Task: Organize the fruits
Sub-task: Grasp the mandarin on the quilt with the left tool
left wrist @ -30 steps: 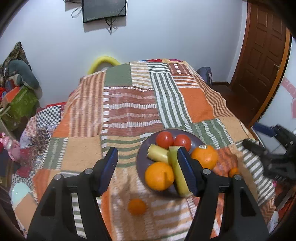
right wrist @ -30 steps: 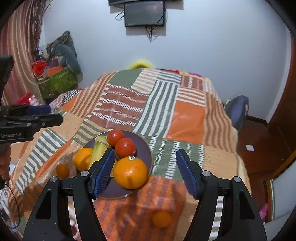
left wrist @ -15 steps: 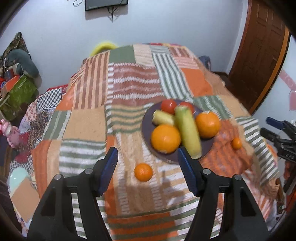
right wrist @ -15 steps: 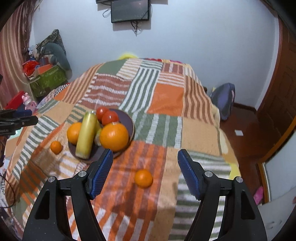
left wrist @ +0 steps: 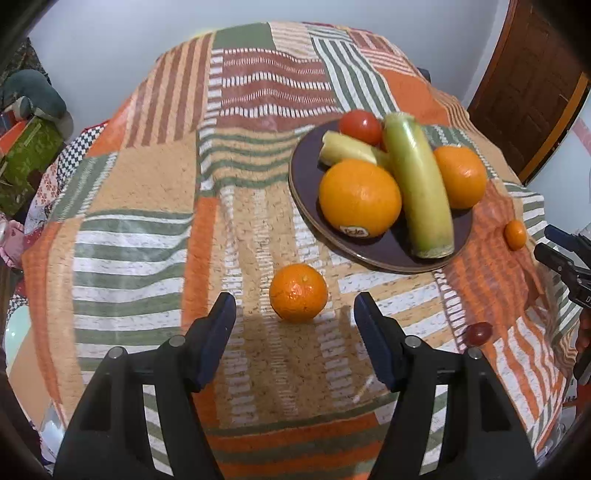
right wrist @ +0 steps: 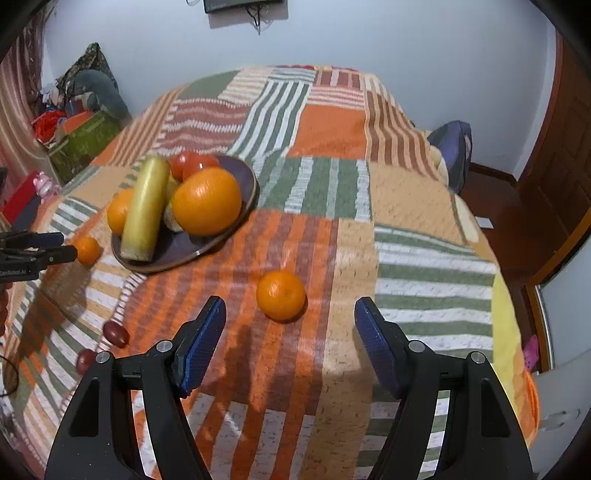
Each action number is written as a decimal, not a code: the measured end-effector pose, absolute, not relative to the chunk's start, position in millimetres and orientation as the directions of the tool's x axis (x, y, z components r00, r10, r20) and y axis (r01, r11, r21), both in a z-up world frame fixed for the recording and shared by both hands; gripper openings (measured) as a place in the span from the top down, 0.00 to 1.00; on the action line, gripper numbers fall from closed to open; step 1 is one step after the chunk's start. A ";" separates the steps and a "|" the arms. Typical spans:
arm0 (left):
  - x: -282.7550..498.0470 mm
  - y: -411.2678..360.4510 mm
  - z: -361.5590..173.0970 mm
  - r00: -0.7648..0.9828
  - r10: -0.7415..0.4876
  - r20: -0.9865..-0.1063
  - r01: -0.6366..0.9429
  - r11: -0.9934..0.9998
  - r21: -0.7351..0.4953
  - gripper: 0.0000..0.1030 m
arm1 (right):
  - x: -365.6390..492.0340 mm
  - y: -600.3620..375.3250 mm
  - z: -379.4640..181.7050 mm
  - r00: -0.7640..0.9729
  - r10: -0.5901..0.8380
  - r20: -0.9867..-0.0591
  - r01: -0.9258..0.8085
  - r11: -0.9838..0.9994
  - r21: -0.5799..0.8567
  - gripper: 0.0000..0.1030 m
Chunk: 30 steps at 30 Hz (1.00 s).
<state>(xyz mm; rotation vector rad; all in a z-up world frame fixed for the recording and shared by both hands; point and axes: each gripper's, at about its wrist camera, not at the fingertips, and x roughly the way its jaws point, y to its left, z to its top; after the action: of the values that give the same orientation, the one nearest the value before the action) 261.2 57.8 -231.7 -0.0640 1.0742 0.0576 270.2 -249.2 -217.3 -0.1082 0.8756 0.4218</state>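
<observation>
left gripper [left wrist: 294, 322] agape over mandarin [left wrist: 298, 291]

Left gripper [left wrist: 294, 314] jaws wide apart, small orange [left wrist: 298, 292] just ahead — plate [left wrist: 306, 192] w/ fruit beyond

Beyond the left gripper [left wrist: 294, 314], a second tomato [left wrist: 384, 146] is almost wholly hidden behind the banana [left wrist: 419, 184]. The wall-mounted screen [right wrist: 240, 4] is cut off by the top edge. The far-left clutter [right wrist: 79, 110] is too blurred to be identified.
</observation>
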 end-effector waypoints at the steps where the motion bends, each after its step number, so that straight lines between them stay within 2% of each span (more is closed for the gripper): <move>1: 263.0 55.8 -234.7 0.469 0.013 -0.883 -0.075 0.997 -0.025 0.36 | 271.7 -249.5 -221.1 0.553 0.318 -0.770 -0.401 0.912 0.089 0.33; 3: 265.6 50.7 -239.7 0.461 0.009 -0.888 -0.059 0.998 -0.020 0.40 | 275.1 -250.7 -226.8 0.537 0.330 -0.777 -0.395 0.911 0.114 0.33; 5: 268.3 46.0 -243.2 0.458 0.018 -0.889 -0.043 0.999 -0.002 0.44 | 278.6 -250.4 -230.4 0.520 0.342 -0.782 -0.396 0.908 0.134 0.41; 8: 272.5 44.5 -247.9 0.457 0.027 -0.889 -0.044 0.999 0.008 0.48 | 284.9 -248.3 -235.4 0.500 0.354 -0.790 -0.395 0.905 0.155 0.49; 14: 278.7 48.8 -251.1 0.456 0.043 -0.889 -0.062 0.998 0.017 0.63 | 292.9 -247.9 -240.6 0.488 0.376 -0.788 -0.387 0.902 0.191 0.62; 16: 278.1 50.9 -251.2 0.458 0.031 -0.888 -0.070 0.998 -0.001 0.63 | 293.1 -248.0 -240.4 0.480 0.394 -0.784 -0.390 0.896 0.212 0.68; 23: 272.0 52.3 -243.6 0.467 0.001 -0.884 -0.073 0.997 -0.037 0.64 | 289.0 -243.5 -235.3 0.486 0.398 -0.778 -0.403 0.892 0.204 0.68; 30: 271.7 43.0 -213.5 0.520 -0.013 -0.854 -0.045 0.998 -0.042 0.64 | 285.4 -227.4 -215.4 0.500 0.441 -0.745 -0.453 0.867 0.209 0.68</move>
<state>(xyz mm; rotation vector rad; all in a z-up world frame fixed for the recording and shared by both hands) 271.7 43.0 -213.5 -0.0615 1.0240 0.0195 285.4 -227.4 -215.4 -0.0138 0.8964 0.5403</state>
